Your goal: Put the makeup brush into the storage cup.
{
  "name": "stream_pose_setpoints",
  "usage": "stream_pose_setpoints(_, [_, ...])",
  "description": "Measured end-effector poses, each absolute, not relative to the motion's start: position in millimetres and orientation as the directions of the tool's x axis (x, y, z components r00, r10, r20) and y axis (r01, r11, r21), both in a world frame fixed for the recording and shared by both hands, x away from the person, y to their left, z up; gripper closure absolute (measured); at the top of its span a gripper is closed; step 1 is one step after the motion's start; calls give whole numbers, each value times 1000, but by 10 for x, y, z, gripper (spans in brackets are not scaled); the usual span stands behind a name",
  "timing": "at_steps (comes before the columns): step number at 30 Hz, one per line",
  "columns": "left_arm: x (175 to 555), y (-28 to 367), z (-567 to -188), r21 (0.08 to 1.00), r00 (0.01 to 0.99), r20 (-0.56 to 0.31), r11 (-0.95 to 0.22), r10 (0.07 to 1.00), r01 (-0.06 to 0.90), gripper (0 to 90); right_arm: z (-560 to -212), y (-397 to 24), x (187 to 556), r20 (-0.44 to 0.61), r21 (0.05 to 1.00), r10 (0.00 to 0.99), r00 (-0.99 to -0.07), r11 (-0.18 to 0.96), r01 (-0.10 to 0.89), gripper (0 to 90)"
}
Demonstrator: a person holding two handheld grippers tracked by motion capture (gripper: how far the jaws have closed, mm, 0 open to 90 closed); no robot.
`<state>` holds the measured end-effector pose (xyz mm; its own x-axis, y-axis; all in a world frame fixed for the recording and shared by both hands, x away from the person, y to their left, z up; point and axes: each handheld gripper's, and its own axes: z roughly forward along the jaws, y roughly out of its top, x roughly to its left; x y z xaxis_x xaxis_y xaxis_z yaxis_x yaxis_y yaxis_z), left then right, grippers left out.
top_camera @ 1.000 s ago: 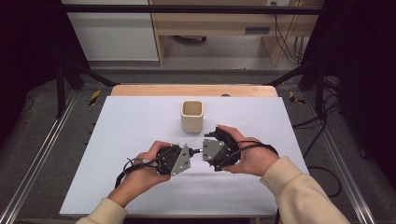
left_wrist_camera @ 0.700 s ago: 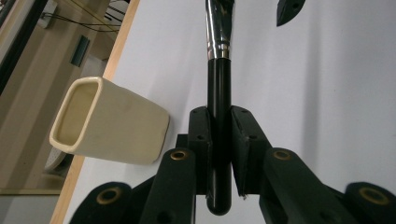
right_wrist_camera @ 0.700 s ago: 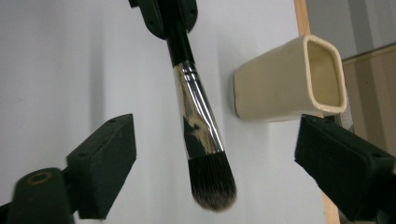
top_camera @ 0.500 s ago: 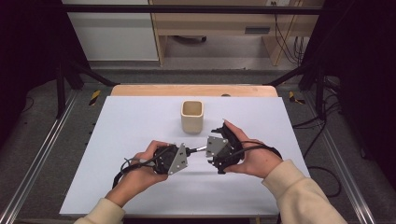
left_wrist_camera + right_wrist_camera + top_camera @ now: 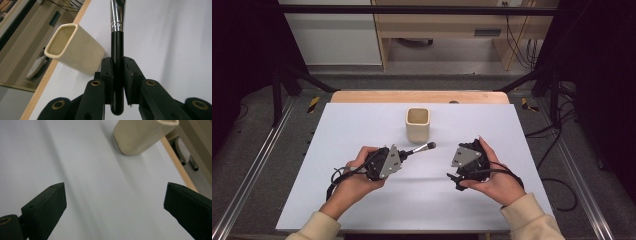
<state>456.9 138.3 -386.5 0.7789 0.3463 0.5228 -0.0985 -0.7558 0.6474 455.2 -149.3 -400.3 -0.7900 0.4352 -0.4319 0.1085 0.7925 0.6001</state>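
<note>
On the table [image 5: 362, 125], just on my side of the cream cup [image 5: 417, 124], I've got the left gripper [image 5: 404, 157] clamped on the makeup brush [image 5: 421, 148]. Jaws pinch the black handle near its butt end; in the left gripper view the handle [image 5: 117, 62] runs straight up between the pads, the silver ferrule [image 5: 117, 15] beyond them. From the high view the brush lies roughly level, bristle end pointing away from the left gripper and ending just near-right of the cup, not touching it. Cup stands upright on the white table, square mouth up; I can't see inside it. In the left gripper view the cup [image 5: 75, 48] sits just left of the handle, close but apart.

Right gripper [image 5: 453, 179] is near-right of the cup, well apart from it and apart from the brush tip. Its jaws have just been opening and now stand wide, nothing between them: in the right gripper view I see bare table between the two black pads [image 5: 48, 203], with the cup [image 5: 140, 135] farther off at the top. Right hand [image 5: 492, 175] wraps the gripper body, left hand [image 5: 354, 175] likewise. Grey three-cornered plates face up on both.
</note>
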Motion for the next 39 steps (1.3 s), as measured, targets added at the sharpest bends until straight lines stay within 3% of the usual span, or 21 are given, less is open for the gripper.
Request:
stream_pose_setpoints(8, [4656, 1379, -3796, 717, 752, 497, -693, 434, -74, 788, -4170, -1642, 4558, -358, 691, 546, -758, 700, 179, 68])
stream_pose_setpoints(15, [4752, 1315, -3735, 775, 734, 448, -631, 511, -33, 787, -4305, -1778, 4537, -260, 837, 690, -676, 510, 199, 89])
stream_pose_setpoints(30, [5058, 1108, -3478, 881, 688, 314, -470, 655, 45, 787, -4405, -2109, 4545, -147, 908, 835, -531, 327, 262, 72])
stream_pose_setpoints(39, [5242, 1008, -3405, 905, 674, 258, -418, 692, 83, 787, -4402, -2156, 4500, -114, 927, 850, -515, 278, 253, 55])
